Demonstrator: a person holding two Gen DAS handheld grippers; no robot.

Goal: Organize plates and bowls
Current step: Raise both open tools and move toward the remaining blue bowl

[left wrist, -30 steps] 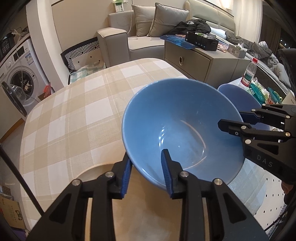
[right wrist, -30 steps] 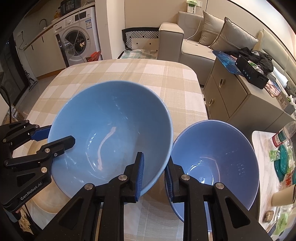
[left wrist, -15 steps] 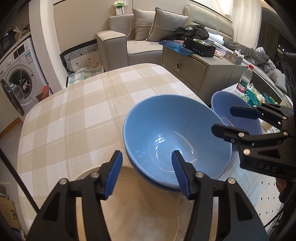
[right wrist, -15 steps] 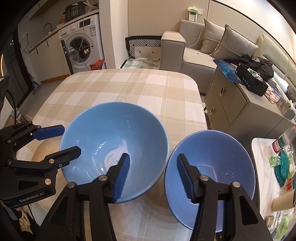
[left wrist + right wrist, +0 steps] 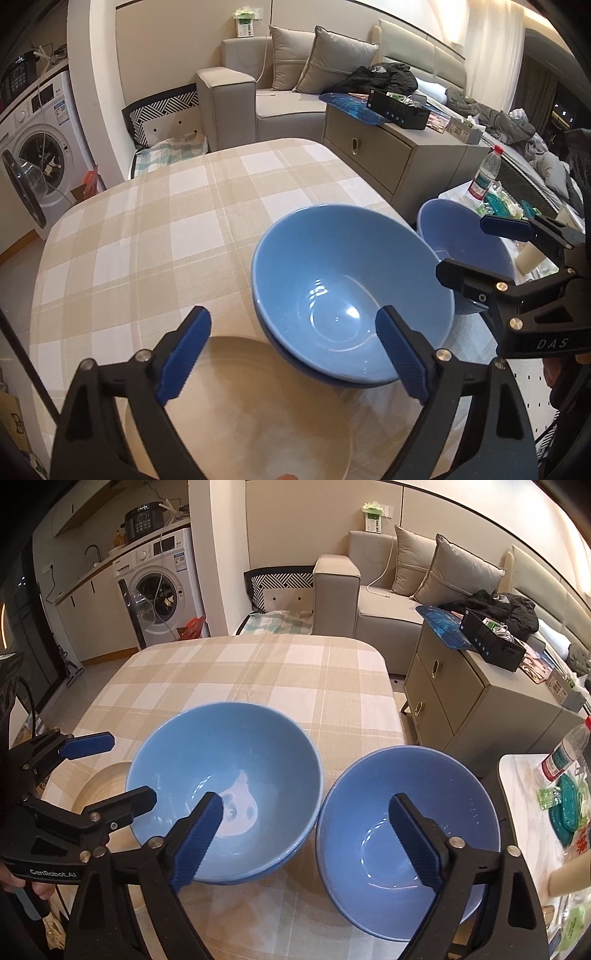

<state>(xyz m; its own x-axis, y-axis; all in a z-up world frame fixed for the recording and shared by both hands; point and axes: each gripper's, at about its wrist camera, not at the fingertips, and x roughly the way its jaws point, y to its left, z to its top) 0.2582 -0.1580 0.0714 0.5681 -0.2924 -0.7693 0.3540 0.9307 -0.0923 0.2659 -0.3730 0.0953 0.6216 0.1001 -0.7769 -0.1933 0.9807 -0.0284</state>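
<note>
A large blue bowl [image 5: 351, 291] rests nested in another blue bowl on the checked table [image 5: 147, 240]. A beige plate [image 5: 240, 410] lies just in front of the stack, under my left gripper [image 5: 293, 352]. Its jaws are opening wide, with the stack's near rim between them and neither pad touching it. A second blue bowl [image 5: 406, 842] stands alone to the right at the table's edge. My right gripper [image 5: 306, 834] is opening too. It straddles the gap between the stack [image 5: 225, 775] and the single bowl and grips nothing. Each gripper shows in the other's view: the left gripper [image 5: 114, 771], the right gripper [image 5: 478, 251].
A grey cabinet [image 5: 472, 701] stands close off the table's right edge. Beside it is a low white table with a water bottle [image 5: 565, 753] and small items. The far half of the tablecloth [image 5: 258, 672] is bare. A sofa and a washing machine are beyond.
The large blue bowl, held raised and tilted by both grippers, came down into the bowl beneath it. Both grippers let go and their jaws spread wide.
</note>
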